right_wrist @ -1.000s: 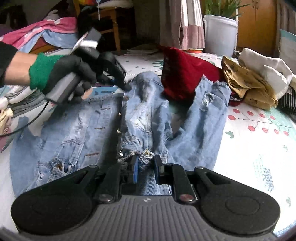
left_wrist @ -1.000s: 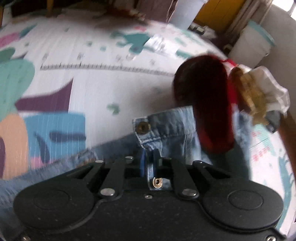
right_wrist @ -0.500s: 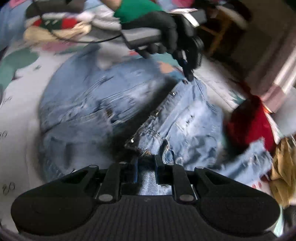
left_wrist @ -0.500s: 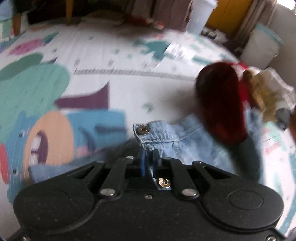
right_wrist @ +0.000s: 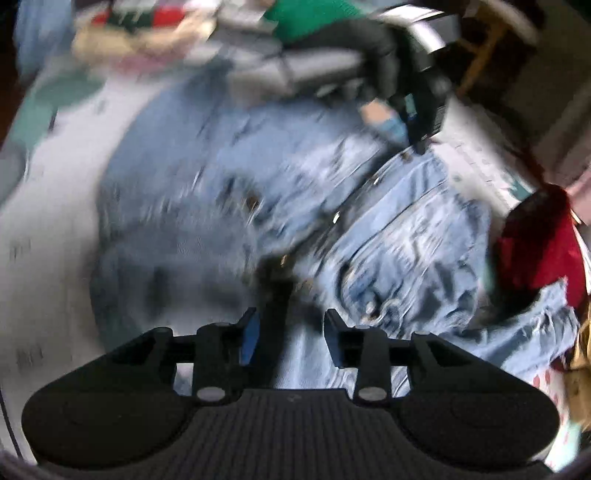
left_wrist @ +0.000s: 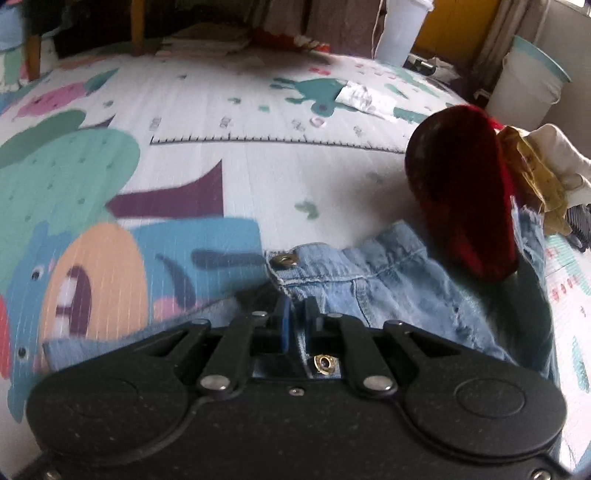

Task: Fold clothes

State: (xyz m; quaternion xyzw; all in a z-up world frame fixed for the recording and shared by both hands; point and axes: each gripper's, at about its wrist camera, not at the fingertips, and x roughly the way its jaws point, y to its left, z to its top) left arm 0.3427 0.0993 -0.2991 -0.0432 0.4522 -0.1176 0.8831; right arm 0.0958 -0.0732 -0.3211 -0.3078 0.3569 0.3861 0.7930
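Observation:
A light blue denim garment [left_wrist: 388,280] lies spread on the patterned play mat [left_wrist: 229,173]. My left gripper [left_wrist: 296,310] is shut on its buttoned edge, just below a metal button. The right wrist view is blurred; there the denim garment [right_wrist: 406,240] fills the middle. My right gripper [right_wrist: 290,325] hovers low over it with its jaws opening; cloth lies under the gap, and neither pad presses on it. A black-gloved hand [right_wrist: 369,62] with a green sleeve carries the left gripper [right_wrist: 419,144] at the garment's far edge.
A dark red garment [left_wrist: 461,184] lies across the denim's right side, with yellow and white clothes [left_wrist: 535,173] behind it. A white bucket [left_wrist: 524,85] and a crumpled paper [left_wrist: 364,98] sit at the mat's far side. More clothes [right_wrist: 129,33] are piled far left in the right wrist view.
My right gripper has let go of the denim edge, its jaws have spread, and its view has rolled. My left gripper has shifted a little across the mat, still holding the buttoned edge.

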